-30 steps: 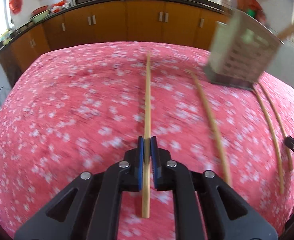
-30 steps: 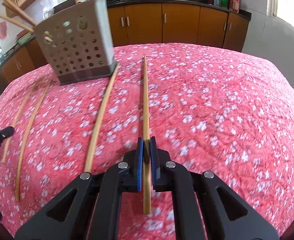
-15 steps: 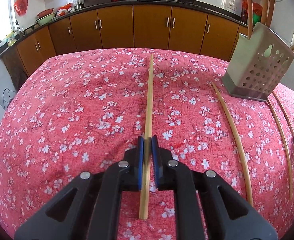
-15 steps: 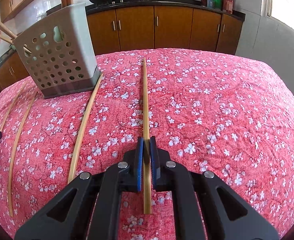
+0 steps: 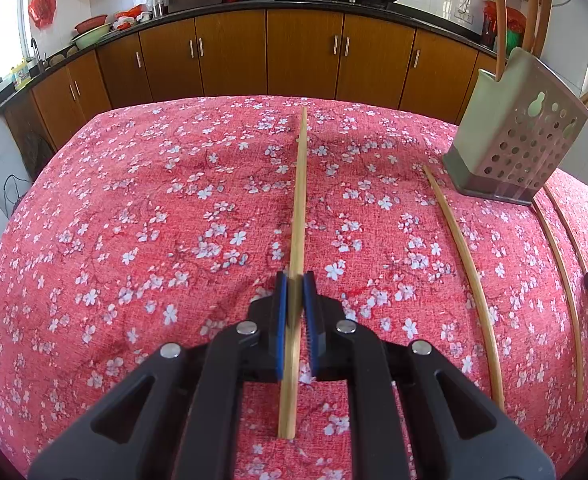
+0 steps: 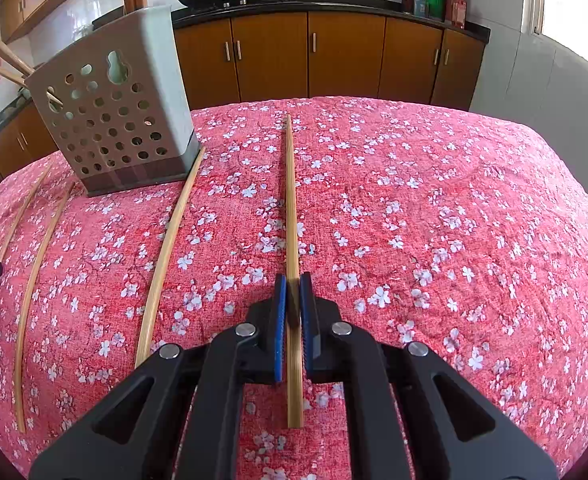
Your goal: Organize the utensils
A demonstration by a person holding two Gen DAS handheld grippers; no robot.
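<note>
Item: bamboo chopsticks, loose and held; perforated utensil holder.

Left tongs [image 5: 294,294]: closed down to a chopstick's width on one chopstick [image 5: 298,216], gripped toward its near end; the shaft points away over the desk [image 5: 133,208], covered in red floral cloth.

Right tongs [image 6: 292,296]: closed likewise on a second chopstick [image 6: 291,208], held in the same way.

Utensil holder [image 6: 121,120]: grey, perforated, standing on the desk, far left in the right wrist view; far right in the left wrist view [image 5: 518,148]. Several sticks already stand in it.

Loose stock: three chopsticks lying flat on the cloth: one [image 6: 169,256] with its far tip touching the holder's base, and two more [image 6: 33,280] further left, near the desk edge.

Handling, by judgement: light, stiff, smooth and thin. Prone to pivot or slip in a narrow grip; not fragile under normal load. Held near one end, the long free part will swing, so tip placement into the holder needs care. For the loose ones, take hold toward an end and across the shaft; the soft cloth should let the fingers press down either side.
</note>
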